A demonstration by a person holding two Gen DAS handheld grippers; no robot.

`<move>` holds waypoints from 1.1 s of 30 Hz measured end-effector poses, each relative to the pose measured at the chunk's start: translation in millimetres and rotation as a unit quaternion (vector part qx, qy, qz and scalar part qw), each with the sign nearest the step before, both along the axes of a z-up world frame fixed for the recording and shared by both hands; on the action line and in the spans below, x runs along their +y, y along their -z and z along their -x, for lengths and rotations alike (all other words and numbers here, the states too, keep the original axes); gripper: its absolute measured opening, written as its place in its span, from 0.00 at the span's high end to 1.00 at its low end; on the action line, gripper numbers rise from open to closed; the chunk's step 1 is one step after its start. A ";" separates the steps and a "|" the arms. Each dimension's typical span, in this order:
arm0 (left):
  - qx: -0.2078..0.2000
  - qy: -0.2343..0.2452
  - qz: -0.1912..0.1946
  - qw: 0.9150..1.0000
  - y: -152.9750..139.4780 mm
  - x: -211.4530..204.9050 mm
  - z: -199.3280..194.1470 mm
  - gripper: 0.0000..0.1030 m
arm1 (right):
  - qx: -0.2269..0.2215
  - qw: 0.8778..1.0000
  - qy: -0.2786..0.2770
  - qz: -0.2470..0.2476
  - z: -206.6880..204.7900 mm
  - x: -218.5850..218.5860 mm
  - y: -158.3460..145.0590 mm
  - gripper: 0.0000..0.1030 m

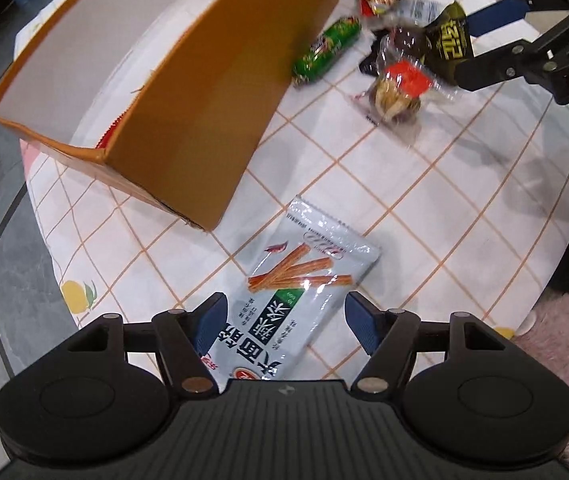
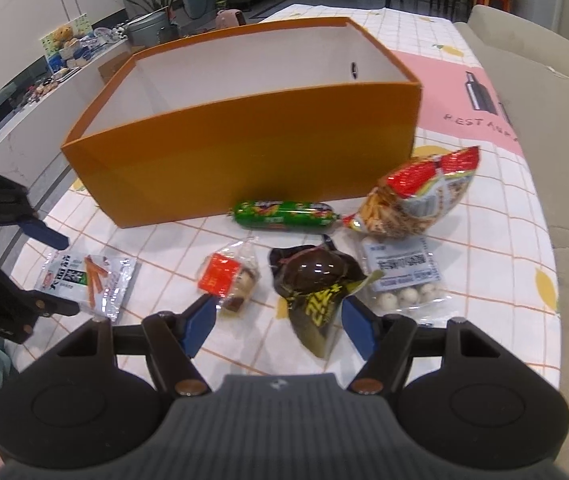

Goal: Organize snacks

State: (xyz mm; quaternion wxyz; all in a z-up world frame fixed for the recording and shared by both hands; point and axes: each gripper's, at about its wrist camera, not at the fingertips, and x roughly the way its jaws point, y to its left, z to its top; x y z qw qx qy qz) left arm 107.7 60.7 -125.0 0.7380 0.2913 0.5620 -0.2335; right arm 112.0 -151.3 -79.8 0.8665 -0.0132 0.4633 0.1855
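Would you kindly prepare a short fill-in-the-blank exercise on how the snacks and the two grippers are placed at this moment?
1. The left gripper straddles the grey ____-stick packet.
2. The orange box holds ____ snacks so far.
3. The right gripper stands open over the black and ____ packet.
4. The green sausage lies ____ the box, on the tablecloth.

Missing words: spicy; no; yellow; outside
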 end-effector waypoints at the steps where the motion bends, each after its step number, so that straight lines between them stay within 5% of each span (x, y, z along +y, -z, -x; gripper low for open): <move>1: 0.004 0.003 -0.002 1.000 1.9 0.6 -1.3 0.23 | 0.001 1.000 -0.003 -0.001 -0.6 2.2 0.8 0.34; 10: 0.022 -0.007 0.001 1.000 12.8 -2.4 -7.0 0.25 | 0.016 1.000 -0.010 -0.005 -6.6 15.6 7.5 0.34; 15: 0.025 -0.053 0.010 0.998 9.0 -1.1 -13.9 0.39 | 0.021 1.000 -0.007 -0.004 -6.9 16.1 10.3 0.34; 17: 0.025 -0.083 0.021 0.996 5.2 -3.2 -17.1 0.51 | 0.022 1.000 -0.006 -0.004 -7.4 16.0 11.0 0.34; 22: 0.052 -0.211 0.100 0.971 -3.0 2.3 -30.0 0.63 | 0.016 1.000 -0.006 -0.006 -7.3 16.0 9.8 0.34; 25: 0.054 -0.215 0.137 0.966 -4.2 1.1 -28.3 0.60 | 0.016 1.000 -0.004 -0.008 -6.2 13.7 10.3 0.34; 33: -0.007 -0.115 0.091 0.989 -15.5 -8.0 -13.6 0.22 | 0.017 1.000 -0.008 -0.023 -6.4 11.4 10.0 0.34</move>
